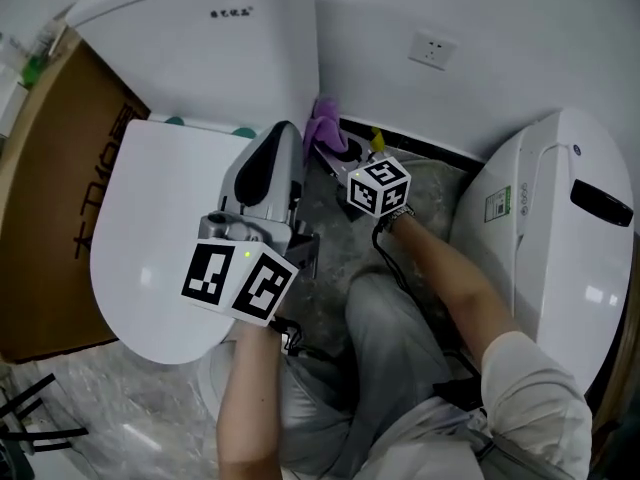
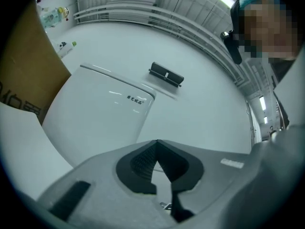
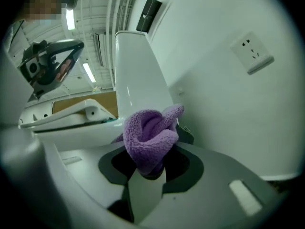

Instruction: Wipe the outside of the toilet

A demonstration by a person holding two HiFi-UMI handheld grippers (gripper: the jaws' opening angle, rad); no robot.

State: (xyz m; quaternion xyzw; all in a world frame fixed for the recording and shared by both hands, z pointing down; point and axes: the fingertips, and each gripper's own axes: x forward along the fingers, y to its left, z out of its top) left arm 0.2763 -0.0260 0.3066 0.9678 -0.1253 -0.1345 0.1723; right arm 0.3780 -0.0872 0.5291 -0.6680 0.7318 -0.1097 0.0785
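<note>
The white toilet shows in the head view with its shut lid (image 1: 165, 238) and its tank (image 1: 215, 38) behind it. My right gripper (image 1: 338, 154) is shut on a bunched purple cloth (image 1: 324, 126), held low beside the tank's right side. In the right gripper view the cloth (image 3: 150, 137) bulges out of the jaws, close to the tank's side (image 3: 138, 75); I cannot tell whether it touches. My left gripper (image 1: 284, 134) hovers over the lid's right edge and points at the tank. Its jaws meet at the tips (image 2: 157, 143) with nothing between them.
A second white toilet (image 1: 555, 228) stands at the right, with my knee (image 1: 385, 328) in the narrow grey floor gap between the two. Brown cardboard (image 1: 55, 198) leans at the left. A wall socket (image 1: 432, 50) sits on the white wall behind. Plastic sheeting (image 1: 90, 408) lies at the lower left.
</note>
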